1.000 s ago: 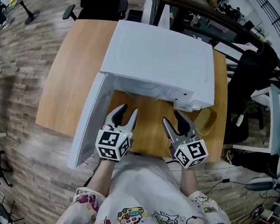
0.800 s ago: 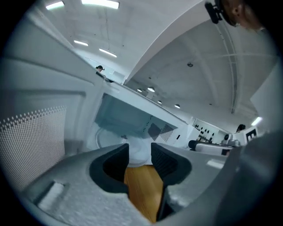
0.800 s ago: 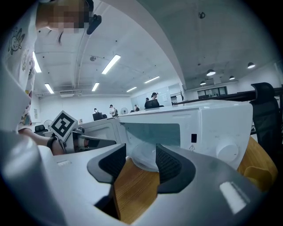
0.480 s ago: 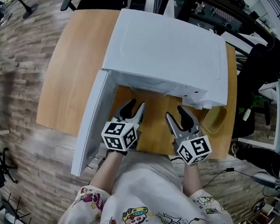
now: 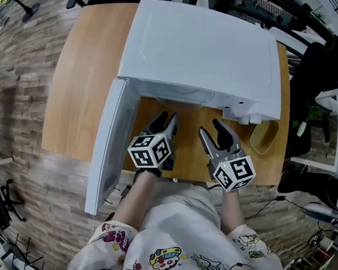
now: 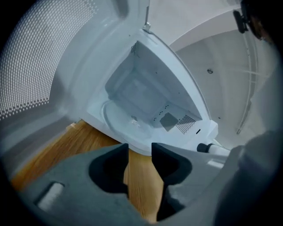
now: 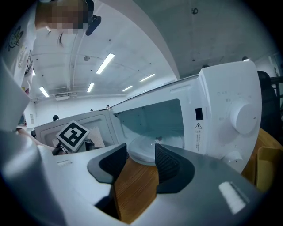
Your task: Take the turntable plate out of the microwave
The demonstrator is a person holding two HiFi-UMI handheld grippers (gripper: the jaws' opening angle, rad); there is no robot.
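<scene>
facing plate (image 7: pixel 152 151) on microwave (image 5: pixel 203 47) floor, dead ahead past both tips; left gripper (image 5: pixel 165 121) and right gripper (image 5: pixel 210 128) jaws apart, empty, above table (image 5: pixel 83 80) front edge, left looks slightly nearer

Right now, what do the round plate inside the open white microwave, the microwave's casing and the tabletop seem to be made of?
Round clear turntable plate: likely glass, glossy; it looks translucent, with a pale, bright rim.
White microwave casing: probably painted sheet metal, smooth satin finish; flat panels with a soft sheen.
Brown tabletop: wood or wood-look laminate, matte; grain lines run along it.
</scene>
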